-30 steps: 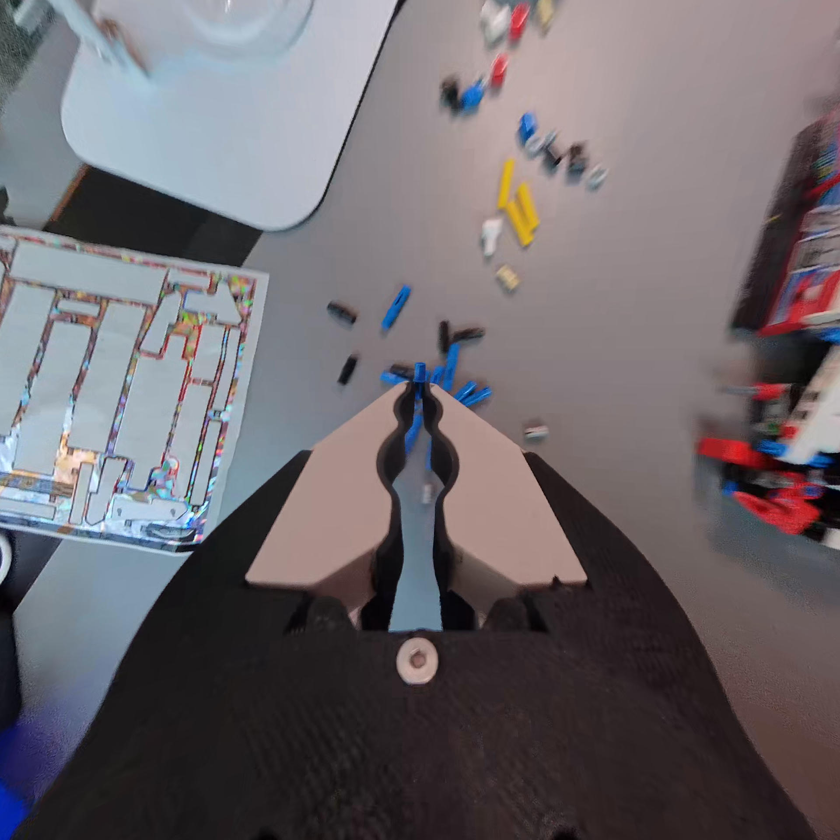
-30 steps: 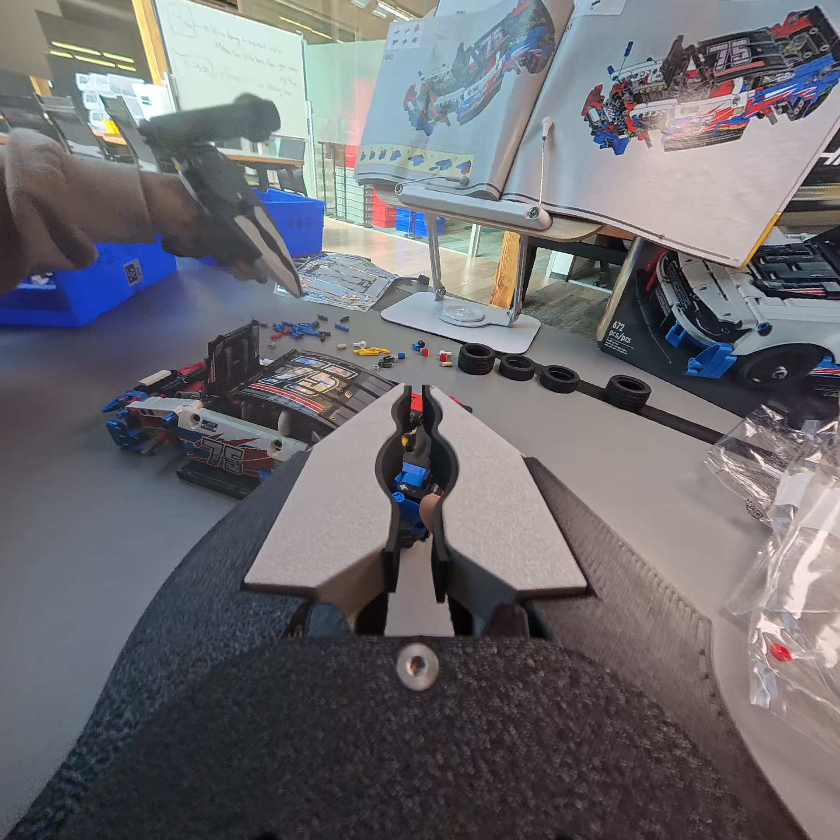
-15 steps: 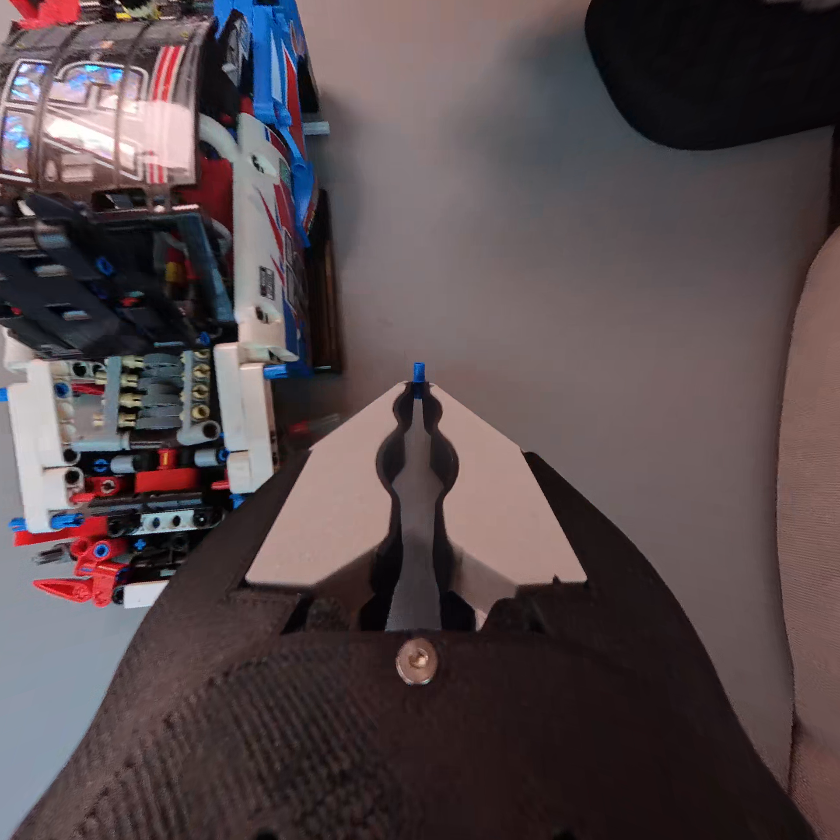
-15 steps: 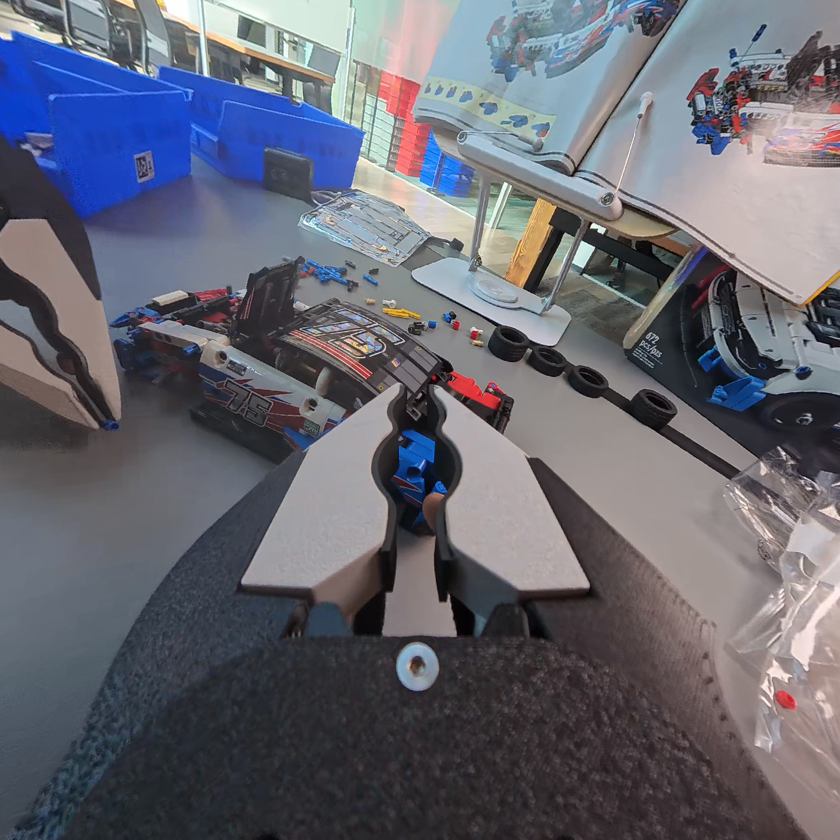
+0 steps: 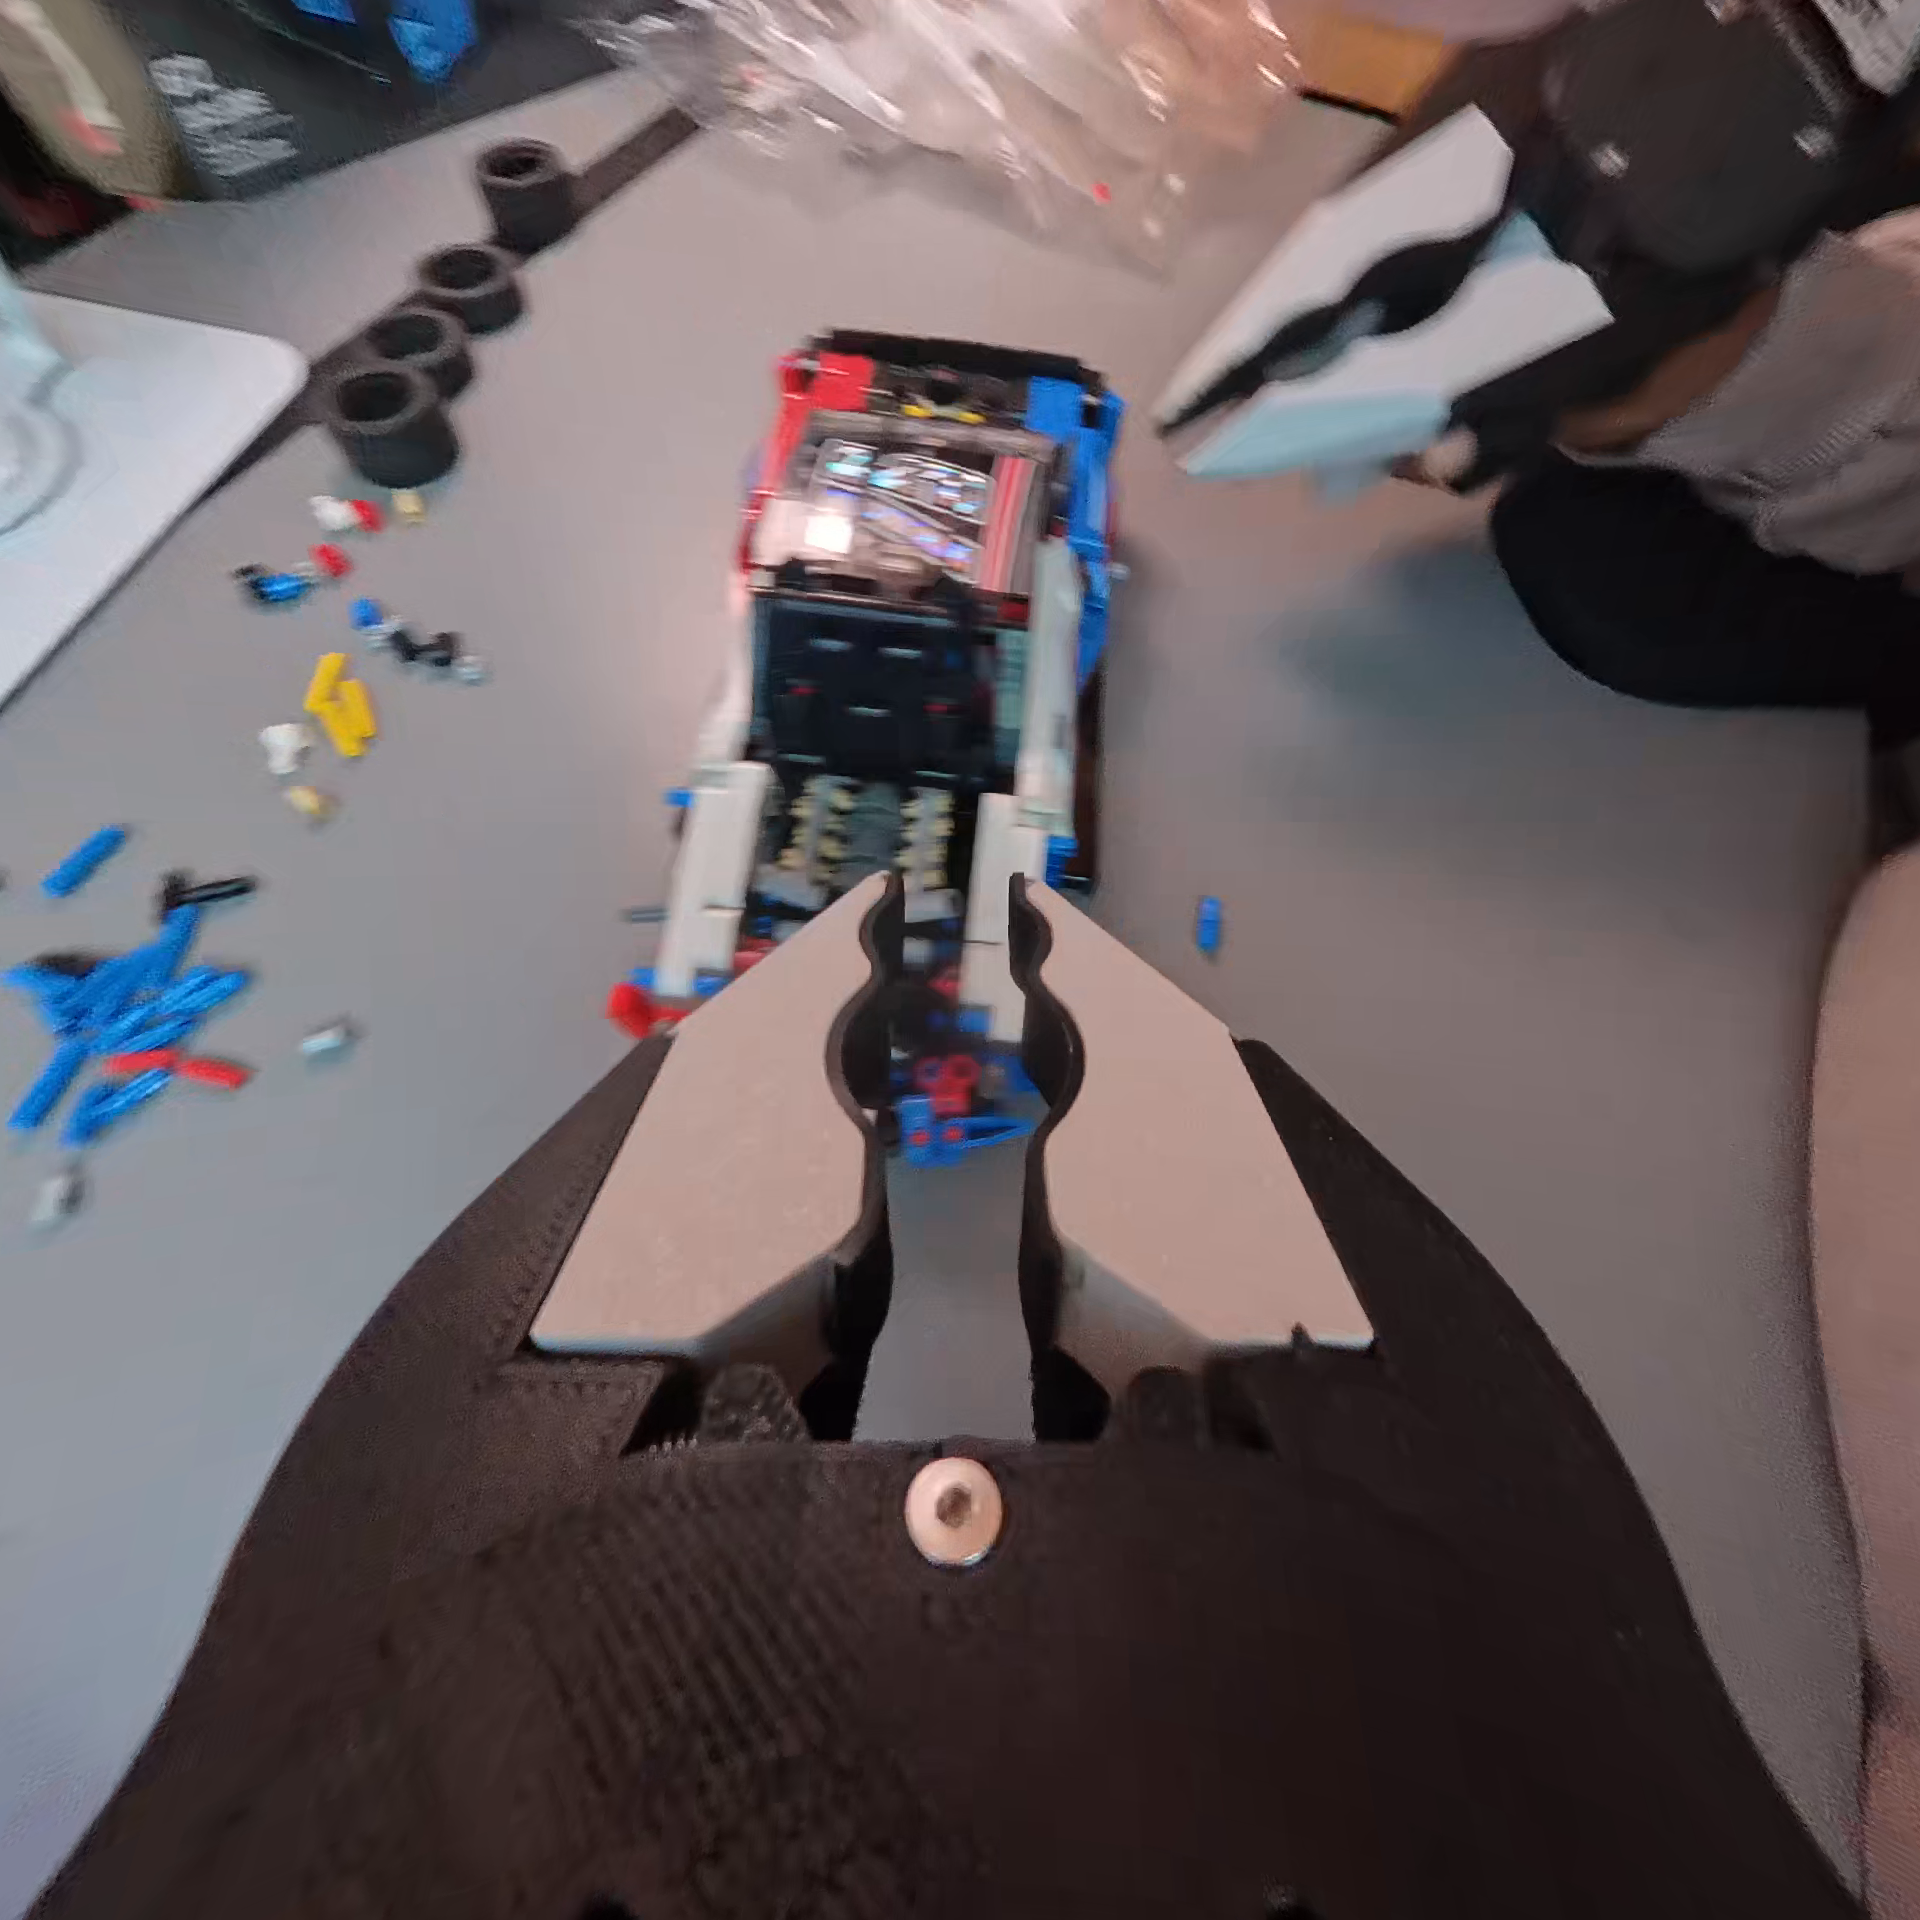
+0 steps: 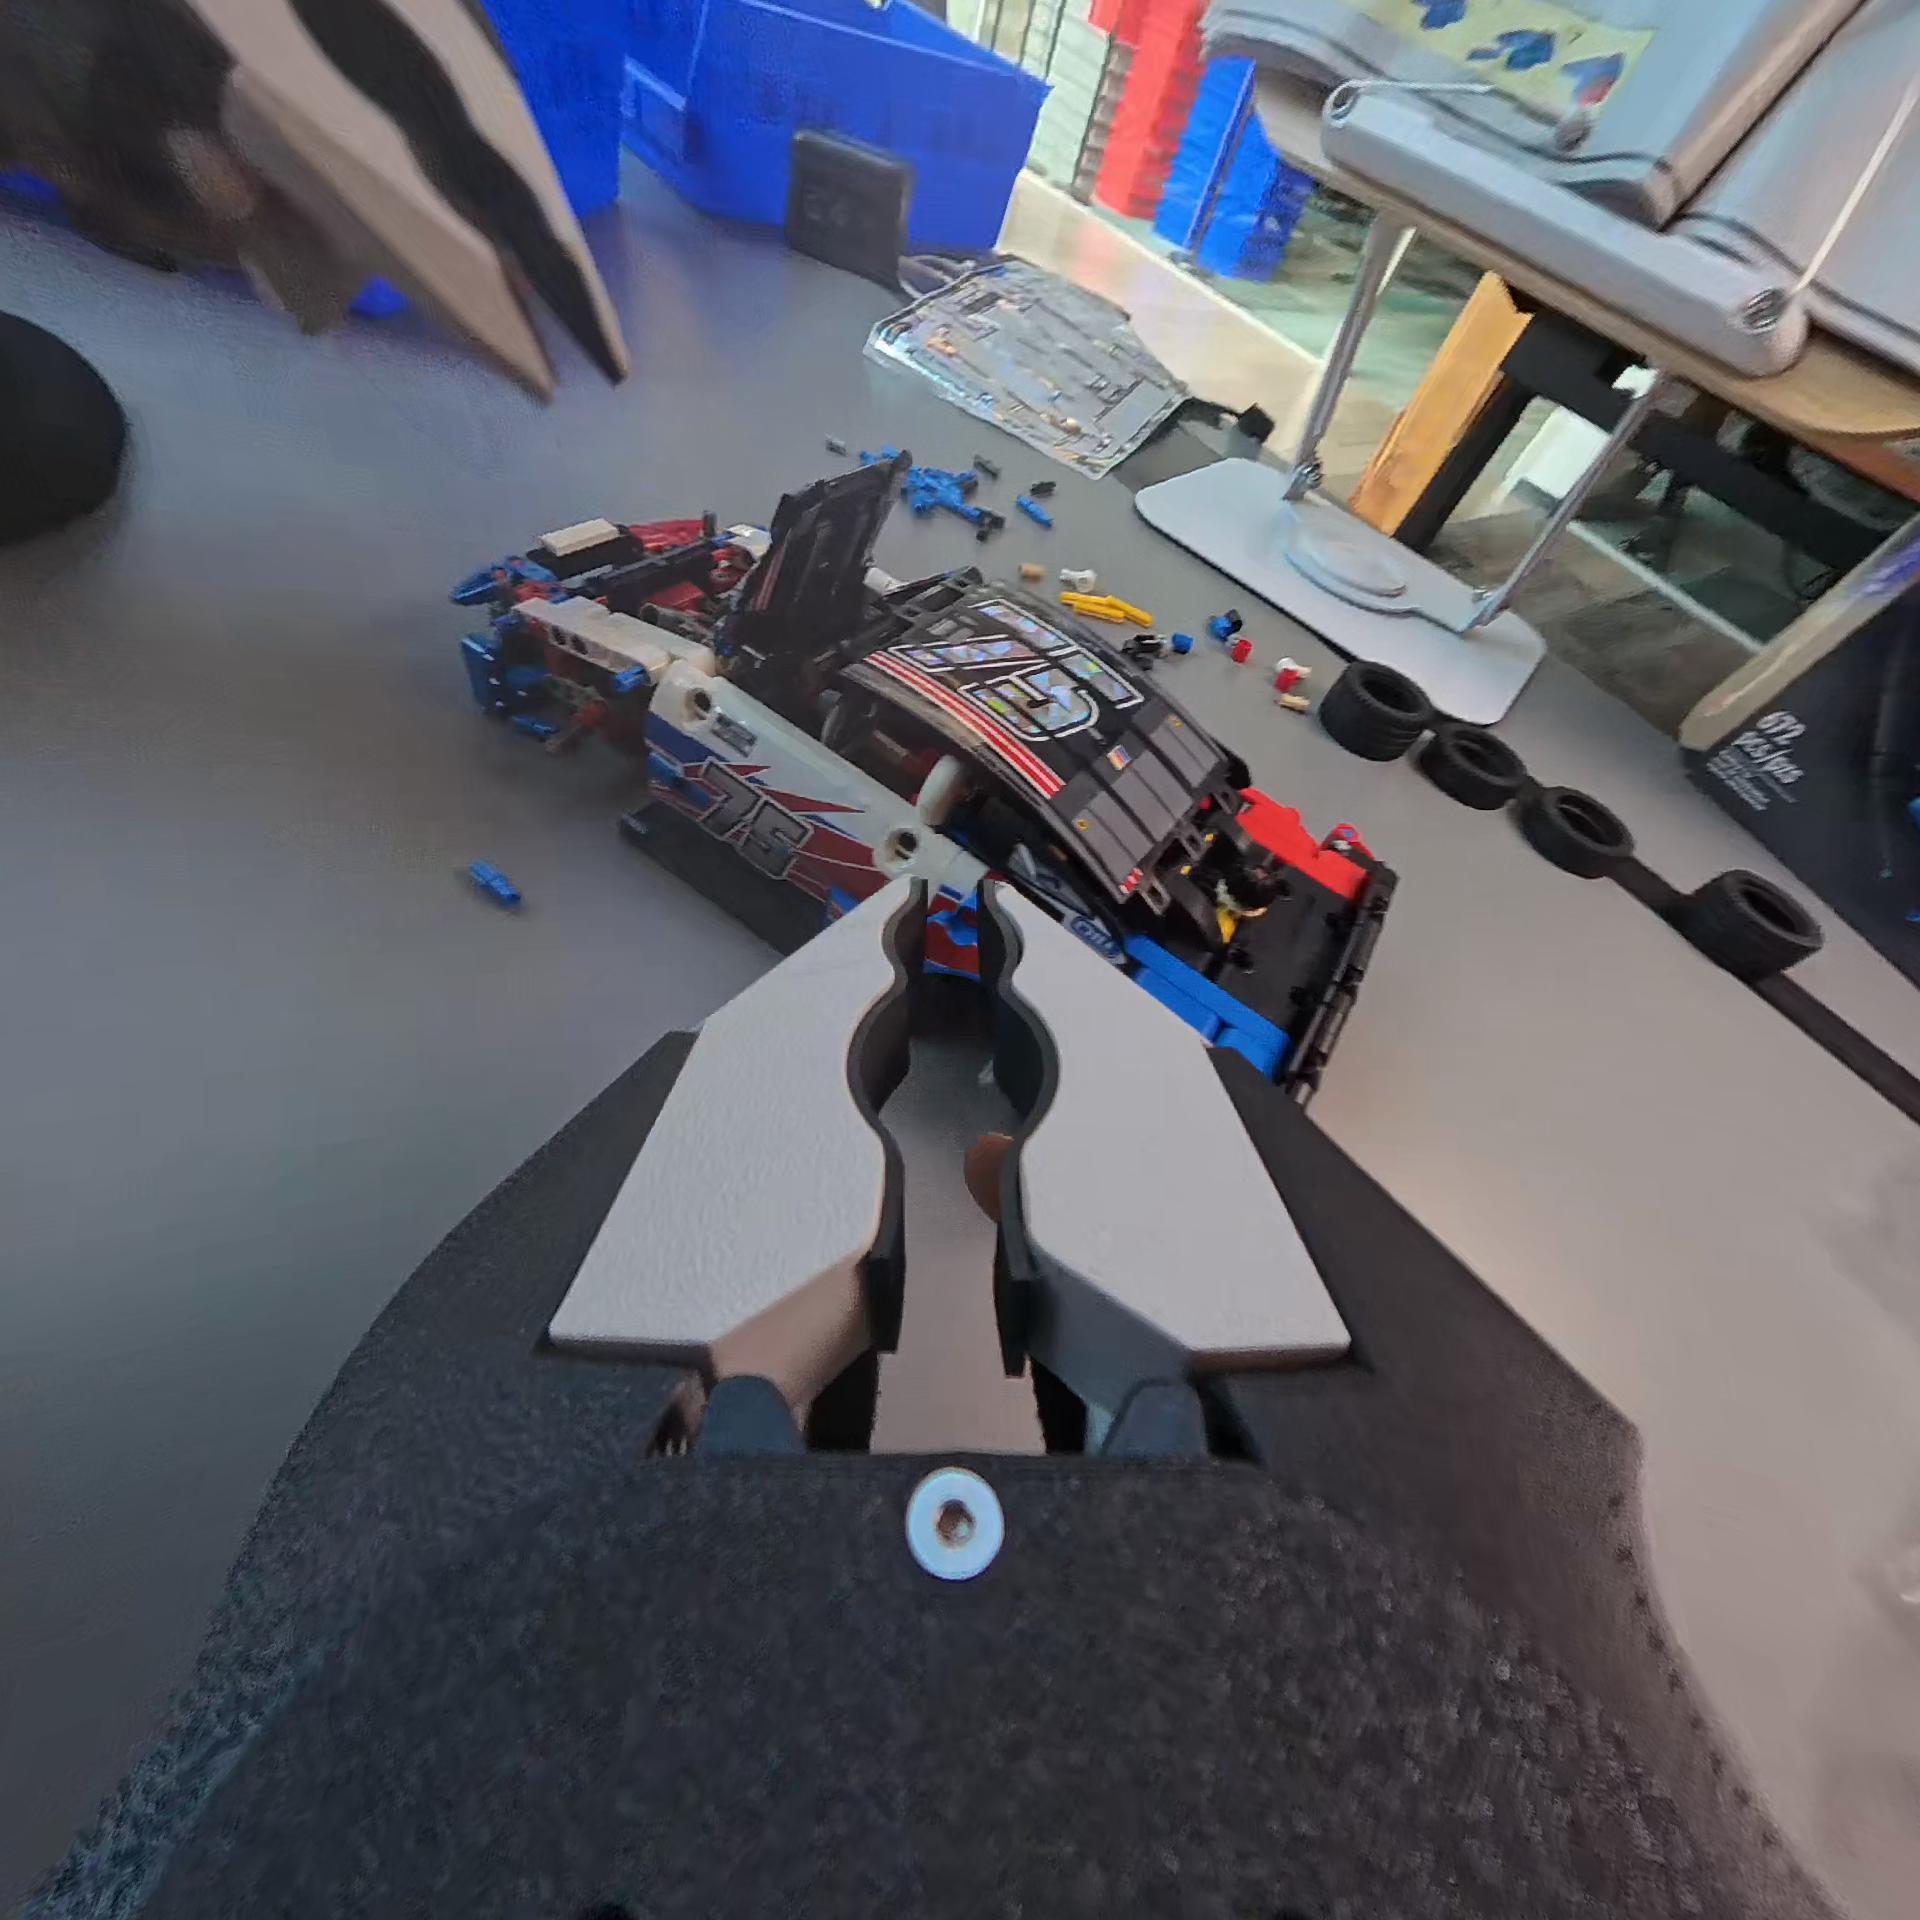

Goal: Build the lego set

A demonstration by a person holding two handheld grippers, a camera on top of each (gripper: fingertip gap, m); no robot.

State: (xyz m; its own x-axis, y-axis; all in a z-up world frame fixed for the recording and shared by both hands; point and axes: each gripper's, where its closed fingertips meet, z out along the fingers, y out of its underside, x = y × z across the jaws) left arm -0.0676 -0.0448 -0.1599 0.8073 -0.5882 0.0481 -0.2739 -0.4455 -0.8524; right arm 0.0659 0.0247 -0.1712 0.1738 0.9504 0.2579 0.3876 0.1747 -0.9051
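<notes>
A: Half-built red, white and blue brick race car (image 6: 914, 748) sits mid grey tabletop (image 6: 260, 1039), black hood panel tilted up, no wheels on. A small blue connector pin (image 6: 494, 885) lies loose on the table, just off the car's near side.

B: Left gripper (image 5: 954, 896) is parted a moderate gap, nothing in it, hovering over the car's open end. Right gripper (image 6: 948, 902) is parted slightly narrower, also empty, near the car's flank by the red-and-blue rear.

A: Our read: the step in hand is getting that loose pin. We'd come down on it with the tips, close across its short axis so one end sticks out, and have the other gripper brace the car body before pushing it in. Risk: the pin is small and round, so it could roll or squirt out.

B: View differences. Left wrist view looks along the car, showing the engine bay, the pile of blue pins (image 5: 114, 1018) far left, the yellow pieces (image 5: 338, 704) and crinkled clear plastic bags (image 5: 987, 104) beyond. It's blurry.

A: Right wrist view gives the car's side, the silver sticker sheet (image 6: 1023, 364), the metal book stand (image 6: 1340, 582), blue bins (image 6: 831, 114) and the black rubber tyres (image 6: 1371, 712) in a row. Both views catch the tyres and the other gripper.
</notes>
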